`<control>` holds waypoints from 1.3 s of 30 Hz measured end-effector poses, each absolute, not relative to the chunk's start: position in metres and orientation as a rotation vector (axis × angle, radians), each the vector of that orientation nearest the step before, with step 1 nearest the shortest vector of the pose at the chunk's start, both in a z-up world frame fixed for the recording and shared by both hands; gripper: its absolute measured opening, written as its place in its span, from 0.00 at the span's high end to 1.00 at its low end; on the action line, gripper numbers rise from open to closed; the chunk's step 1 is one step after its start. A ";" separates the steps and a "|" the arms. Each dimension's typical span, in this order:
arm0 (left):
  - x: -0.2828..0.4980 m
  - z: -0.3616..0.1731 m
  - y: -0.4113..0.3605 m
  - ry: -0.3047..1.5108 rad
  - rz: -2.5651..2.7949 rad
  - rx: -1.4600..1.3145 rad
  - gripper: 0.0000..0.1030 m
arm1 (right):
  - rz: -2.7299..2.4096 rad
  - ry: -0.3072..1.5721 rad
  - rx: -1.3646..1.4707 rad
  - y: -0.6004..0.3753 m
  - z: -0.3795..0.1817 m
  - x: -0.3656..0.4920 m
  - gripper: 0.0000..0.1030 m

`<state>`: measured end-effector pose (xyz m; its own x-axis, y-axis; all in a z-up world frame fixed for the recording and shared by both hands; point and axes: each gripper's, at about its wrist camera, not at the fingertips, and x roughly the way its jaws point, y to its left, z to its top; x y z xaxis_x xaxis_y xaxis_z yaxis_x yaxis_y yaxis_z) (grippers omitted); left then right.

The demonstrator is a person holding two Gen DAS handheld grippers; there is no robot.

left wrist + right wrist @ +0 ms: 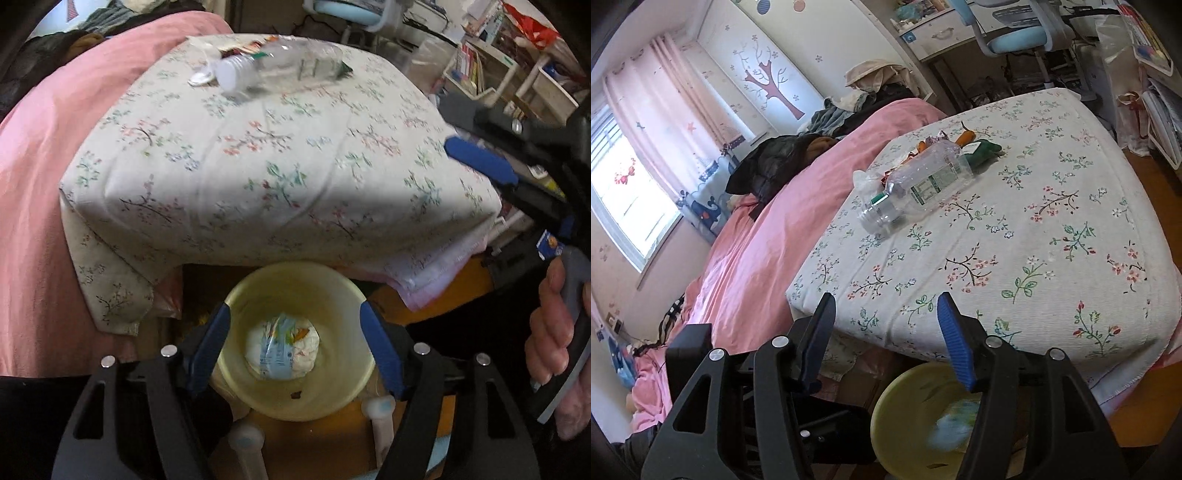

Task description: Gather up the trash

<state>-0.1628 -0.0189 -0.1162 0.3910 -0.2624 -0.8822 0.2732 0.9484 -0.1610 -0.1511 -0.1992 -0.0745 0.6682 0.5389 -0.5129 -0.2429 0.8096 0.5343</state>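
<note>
A yellow bin (328,291) stands on the floor at the foot of the bed, with a crumpled blue and white wrapper (282,347) at its bottom. My left gripper (294,310) hangs open right over the bin's mouth, nothing between its blue pads. On the floral bed cover lies a clear plastic bottle (923,184), also seen from the left wrist (280,70), with a green packet (982,147) and small wrappers (240,48) behind it. My right gripper (886,299) is open and empty near the bed corner, above the bin (905,406).
A pink blanket (783,229) covers the bed's left side, with dark clothes (775,162) piled on it. A blue chair (1015,37) and a desk stand beyond the bed, and shelves (480,70) on the right. A hand (550,332) holds the right gripper's handle.
</note>
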 end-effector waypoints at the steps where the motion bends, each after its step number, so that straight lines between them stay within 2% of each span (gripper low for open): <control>1: -0.163 -0.114 -0.018 1.099 -0.328 0.012 0.31 | 0.457 0.715 0.447 -0.198 -0.075 -0.151 0.47; 6: -0.168 -0.100 -0.016 0.987 -0.274 0.035 0.26 | 0.454 0.724 0.427 -0.192 -0.079 -0.149 0.47; 12: -0.168 -0.091 -0.015 0.908 -0.235 0.051 0.24 | 0.449 0.727 0.419 -0.189 -0.082 -0.148 0.46; 23: -0.166 -0.085 -0.007 0.868 -0.188 0.011 0.22 | 0.443 0.723 0.417 -0.191 -0.084 -0.147 0.46; 29: -0.166 -0.083 -0.004 0.847 -0.167 0.005 0.17 | 0.437 0.719 0.413 -0.191 -0.083 -0.147 0.45; 39: -0.163 -0.080 0.004 0.819 -0.115 -0.022 0.15 | 0.426 0.715 0.411 -0.192 -0.083 -0.147 0.38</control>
<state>-0.1634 0.0041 -0.0800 0.6768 -0.1108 -0.7278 0.0941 0.9935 -0.0638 -0.1465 -0.1916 -0.0828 0.6780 0.5037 -0.5353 -0.2307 0.8373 0.4957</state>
